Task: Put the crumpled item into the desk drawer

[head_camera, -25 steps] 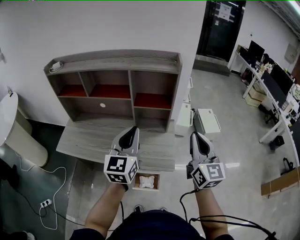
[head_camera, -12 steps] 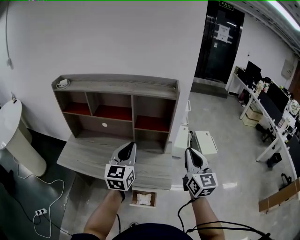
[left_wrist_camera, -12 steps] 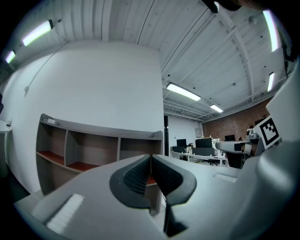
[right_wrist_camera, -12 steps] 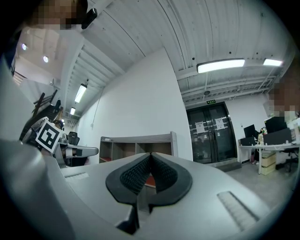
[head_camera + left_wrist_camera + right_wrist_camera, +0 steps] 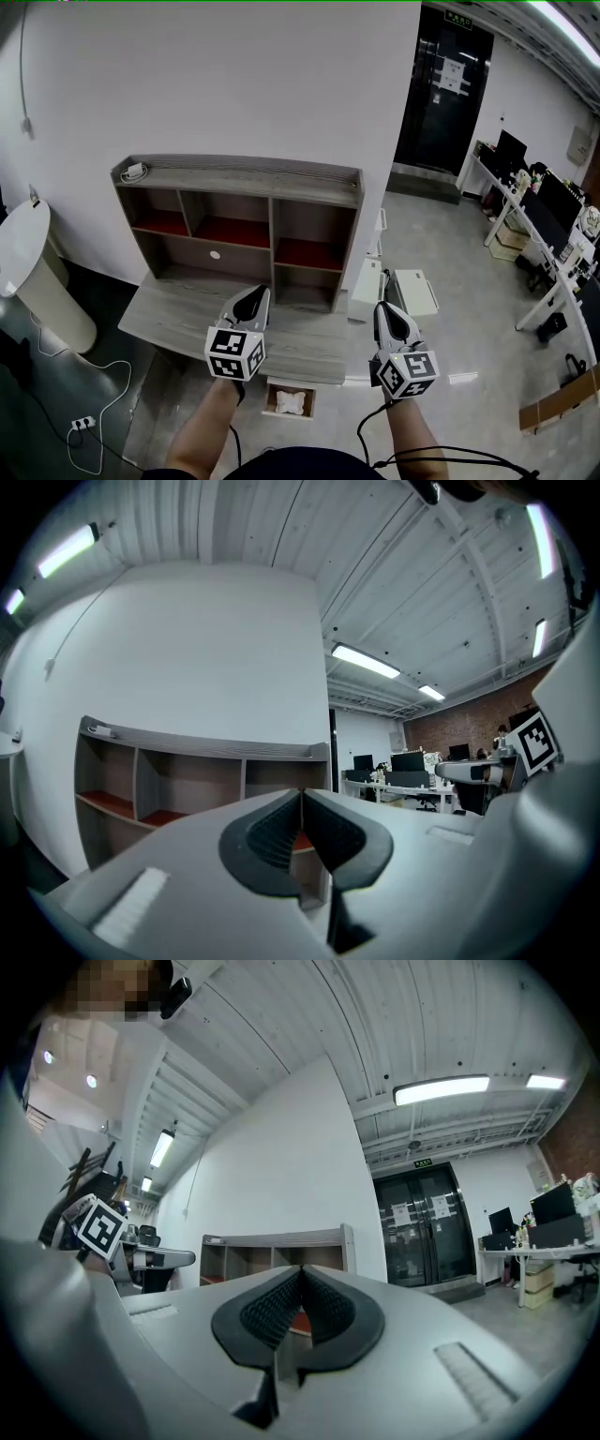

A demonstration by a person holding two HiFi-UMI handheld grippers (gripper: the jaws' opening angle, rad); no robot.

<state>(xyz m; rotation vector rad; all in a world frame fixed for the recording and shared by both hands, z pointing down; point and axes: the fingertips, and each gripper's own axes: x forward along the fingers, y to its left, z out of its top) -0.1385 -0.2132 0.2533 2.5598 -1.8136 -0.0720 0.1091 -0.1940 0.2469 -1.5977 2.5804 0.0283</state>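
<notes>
Two grippers: held side by side, apart from each other, near the front edge of the desk.
Left gripper: jaws are pressed together with nothing between them; it is pointed toward the shelf unit.
Right gripper: jaws are closed as well, and nothing is held.
Crumpled item: white, seen lying inside the open drawer.
Drawer: pulled out below the desk's front edge, between the two forearms.

Tall white rounded bin at left (white power strip on the floor nearby); black double doors at back right.
</notes>
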